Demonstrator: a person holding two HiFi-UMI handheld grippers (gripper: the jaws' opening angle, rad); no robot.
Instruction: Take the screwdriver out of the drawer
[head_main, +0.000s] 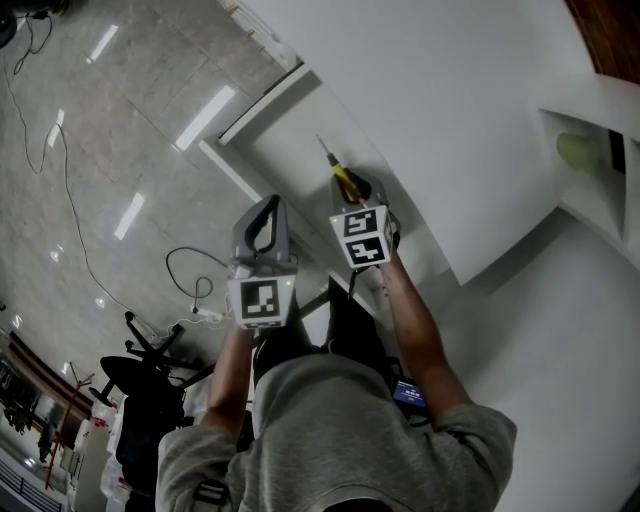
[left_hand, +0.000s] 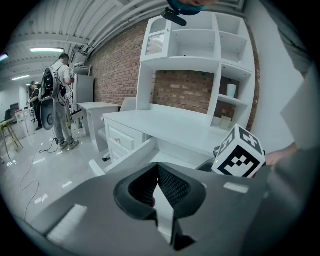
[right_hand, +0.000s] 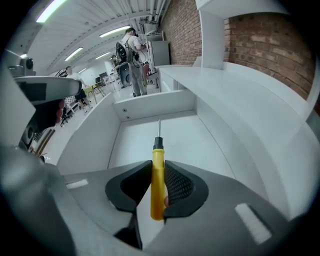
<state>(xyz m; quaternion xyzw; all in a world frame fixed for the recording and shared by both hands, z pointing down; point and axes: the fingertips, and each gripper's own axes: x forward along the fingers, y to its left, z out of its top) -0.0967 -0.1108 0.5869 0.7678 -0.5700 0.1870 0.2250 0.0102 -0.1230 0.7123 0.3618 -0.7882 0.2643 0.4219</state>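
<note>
Right gripper view: the slim screwdriver (right_hand: 157, 185) with its yellow plastic handle, black collar and thin metal shaft sits at the lower middle of the frame. The two dark ribbed pads of the right gripper (right_hand: 158, 169) are clamped on the handle from either side. The shaft points towards the top of the frame, over the bare floor of the open white wooden drawer (right_hand: 155, 107). Nothing else lies in the drawer.

In the head view the screwdriver (head_main: 345, 180) shows just above centre, poking out past the right gripper and inside the outline of the drawer (head_main: 262, 112), which stands pulled out from the white desk (head_main: 470, 110).

The left gripper (left_hand: 158, 176) hangs at the left of the right one. In its own view its pads meet at the tips with nothing between them, so it plays no part in the grasp.

As I judge it, the pickup is done: the drawer is open and the tool is firmly held, apparently off the drawer floor. What is left is to carry it out past the drawer walls.
</note>
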